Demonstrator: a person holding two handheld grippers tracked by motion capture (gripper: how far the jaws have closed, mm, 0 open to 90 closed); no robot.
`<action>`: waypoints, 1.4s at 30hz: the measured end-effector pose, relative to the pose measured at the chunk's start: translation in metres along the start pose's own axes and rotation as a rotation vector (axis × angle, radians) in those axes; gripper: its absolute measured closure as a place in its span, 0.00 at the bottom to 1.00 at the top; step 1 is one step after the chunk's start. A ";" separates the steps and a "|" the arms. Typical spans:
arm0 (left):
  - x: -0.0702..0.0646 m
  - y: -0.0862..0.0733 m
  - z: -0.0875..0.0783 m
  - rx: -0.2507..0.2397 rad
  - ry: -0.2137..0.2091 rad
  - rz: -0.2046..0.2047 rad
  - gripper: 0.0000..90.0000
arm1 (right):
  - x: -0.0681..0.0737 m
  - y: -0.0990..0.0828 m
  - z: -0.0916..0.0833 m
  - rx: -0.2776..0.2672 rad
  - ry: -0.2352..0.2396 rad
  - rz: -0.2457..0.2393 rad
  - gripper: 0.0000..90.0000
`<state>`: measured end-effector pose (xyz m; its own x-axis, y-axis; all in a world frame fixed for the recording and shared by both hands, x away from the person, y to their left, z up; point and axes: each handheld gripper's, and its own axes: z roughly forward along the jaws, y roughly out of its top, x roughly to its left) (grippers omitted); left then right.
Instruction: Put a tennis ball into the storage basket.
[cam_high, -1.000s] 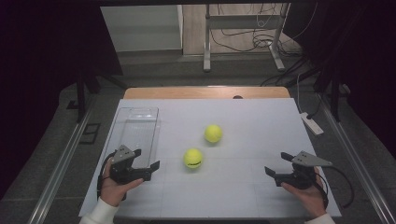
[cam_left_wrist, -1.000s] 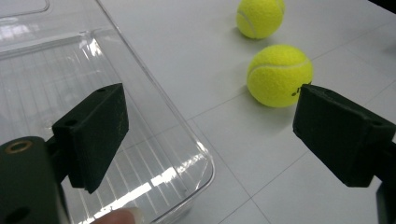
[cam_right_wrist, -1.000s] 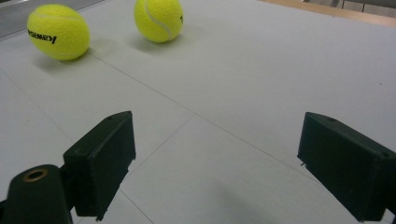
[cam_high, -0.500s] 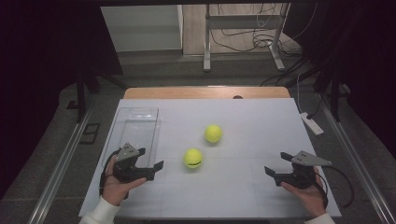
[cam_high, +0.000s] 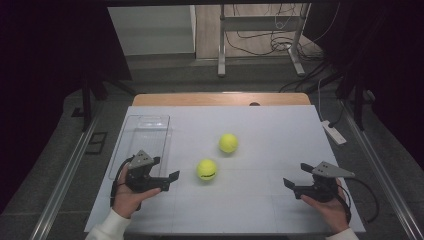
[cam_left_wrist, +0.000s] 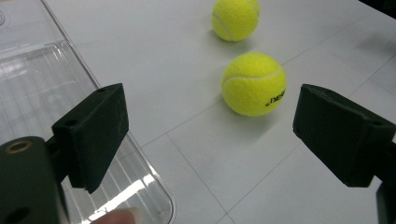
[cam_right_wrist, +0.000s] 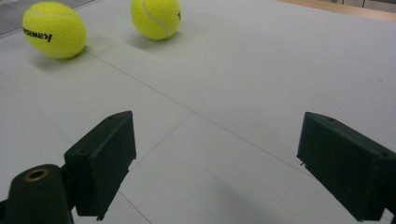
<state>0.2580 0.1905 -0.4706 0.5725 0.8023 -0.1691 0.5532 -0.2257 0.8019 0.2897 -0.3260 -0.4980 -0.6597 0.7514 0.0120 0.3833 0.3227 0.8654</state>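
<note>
clear tray (cam_left_wrist: 56, 79) runs off frame beside left gripper (cam_left_wrist: 210, 126).

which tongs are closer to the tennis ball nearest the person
Left. The left tongs sit just beside that tennis ball, jaws open and aimed at it, next to the clear tray. The right tongs hover much farther off across the table.

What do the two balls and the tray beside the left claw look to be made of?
Near ball and far ball: fuzzy yellow felt, matte, with pale curved seams and black print, so likely tennis balls. Tray: clear, glossy, probably rigid plastic; the white table shows through it, and its ribbed floor and rounded rim catch glare.
</note>
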 end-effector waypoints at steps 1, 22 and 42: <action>0.000 0.001 0.001 0.001 -0.003 0.002 0.13 | 0.000 0.000 0.000 0.000 0.000 0.000 0.13; -0.007 0.022 0.016 0.040 -0.026 0.022 0.13 | 0.000 0.000 0.000 0.003 -0.002 0.001 0.14; -0.014 0.043 0.032 0.067 -0.048 0.040 0.13 | 0.000 -0.001 -0.001 0.005 -0.005 -0.003 0.14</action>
<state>0.2934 0.1516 -0.4524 0.6221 0.7650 -0.1667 0.5680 -0.2945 0.7686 0.2890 -0.3267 -0.4983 -0.6580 0.7530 0.0066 0.3841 0.3281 0.8630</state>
